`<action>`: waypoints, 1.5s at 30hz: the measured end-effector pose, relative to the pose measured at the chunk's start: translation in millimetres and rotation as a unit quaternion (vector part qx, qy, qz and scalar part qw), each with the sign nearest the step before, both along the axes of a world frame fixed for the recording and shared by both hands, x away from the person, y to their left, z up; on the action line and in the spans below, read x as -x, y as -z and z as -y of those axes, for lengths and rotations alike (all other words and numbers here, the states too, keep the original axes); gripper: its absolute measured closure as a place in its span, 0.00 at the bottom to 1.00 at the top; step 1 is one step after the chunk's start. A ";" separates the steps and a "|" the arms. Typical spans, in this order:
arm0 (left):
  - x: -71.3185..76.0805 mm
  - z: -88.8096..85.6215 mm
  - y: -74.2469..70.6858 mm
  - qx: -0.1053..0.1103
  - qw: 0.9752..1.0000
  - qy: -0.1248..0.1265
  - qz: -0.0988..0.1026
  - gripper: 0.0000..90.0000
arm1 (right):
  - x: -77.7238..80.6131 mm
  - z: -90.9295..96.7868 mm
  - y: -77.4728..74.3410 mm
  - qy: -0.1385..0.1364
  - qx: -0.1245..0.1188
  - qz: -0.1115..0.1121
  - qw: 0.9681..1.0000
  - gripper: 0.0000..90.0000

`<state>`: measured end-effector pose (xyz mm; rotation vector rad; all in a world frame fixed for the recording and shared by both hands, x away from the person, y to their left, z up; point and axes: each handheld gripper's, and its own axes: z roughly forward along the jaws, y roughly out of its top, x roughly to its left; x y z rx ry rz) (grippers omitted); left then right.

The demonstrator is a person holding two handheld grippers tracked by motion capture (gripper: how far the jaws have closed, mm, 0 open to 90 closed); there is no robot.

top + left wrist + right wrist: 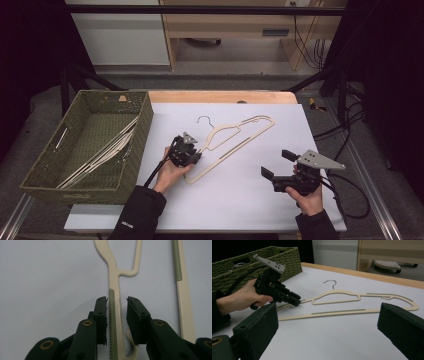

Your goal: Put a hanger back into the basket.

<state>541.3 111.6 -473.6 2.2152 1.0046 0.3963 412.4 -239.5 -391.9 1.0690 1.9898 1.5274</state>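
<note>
A cream hanger (239,145) with a metal hook lies flat on the white table cover (240,205). My left gripper (195,160) is at the hanger's lower left end. In the left gripper view its jaws straddle one arm of the hanger (113,277). The left pad sits against the ribbed strip, and a gap shows at the right pad, so the left gripper (117,302) is open around it. My right gripper (276,164) is held wide open over the table to the right, with nothing between its jaws. The right gripper view looks past its own jaws at the hanger (342,311) and the left gripper (297,300).
A green woven basket (137,142) stands at the table's left, holding several more cream hangers (107,152). It shows at the far left in the right gripper view (284,257). A wooden table edge and furniture lie beyond the cover.
</note>
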 end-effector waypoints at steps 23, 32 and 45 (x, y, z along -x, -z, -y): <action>4.0 3.1 -14.4 -0.016 1.000 -0.003 0.002 0.88 | -16.0 -16.8 8.0 -0.012 0.015 -0.021 1.000 0.05; 22.0 -6.8 -43.1 0.000 0.999 -0.007 0.050 0.88 | -35.6 -37.6 6.9 -0.026 0.021 -0.023 0.999 0.06; 42.1 -13.9 -66.9 -0.009 0.995 -0.004 0.099 0.88 | -71.3 -79.5 7.2 -0.038 0.011 -0.035 0.999 0.08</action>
